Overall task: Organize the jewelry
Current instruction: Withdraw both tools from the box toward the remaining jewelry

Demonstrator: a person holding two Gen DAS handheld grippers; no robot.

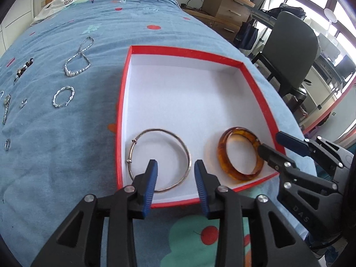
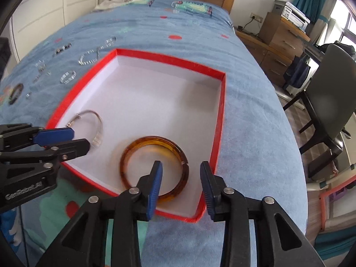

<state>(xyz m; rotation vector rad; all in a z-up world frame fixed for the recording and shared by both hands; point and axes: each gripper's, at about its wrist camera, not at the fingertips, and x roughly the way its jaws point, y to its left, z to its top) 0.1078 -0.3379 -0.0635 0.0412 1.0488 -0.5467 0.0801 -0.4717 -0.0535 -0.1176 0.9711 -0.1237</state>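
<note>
A red-rimmed box with a white inside (image 1: pixel 124 71) (image 2: pixel 222 111) lies on the blue bedspread. In it lie a thin silver bangle (image 1: pixel 133 146) (image 2: pixel 99 122) at the near left and an amber bangle (image 1: pixel 222 153) (image 2: pixel 124 155) at the near right. My left gripper (image 1: pixel 175 166) (image 2: pixel 75 138) is open and empty over the silver bangle's near edge. My right gripper (image 2: pixel 181 169) (image 1: pixel 270 143) is open and empty over the amber bangle's right side. Left of the box lie a pearl chain (image 1: pixel 77 60), a twisted silver bracelet (image 1: pixel 63 96) and several smaller pieces.
A dark beaded bracelet (image 1: pixel 23 69), a watch (image 1: pixel 6 109) and small rings (image 1: pixel 23 102) lie at the far left. White clothing (image 1: pixel 60 2) sits by the headboard. A dark chair (image 1: pixel 291 49) and wooden drawers (image 1: pixel 229 6) stand right of the bed.
</note>
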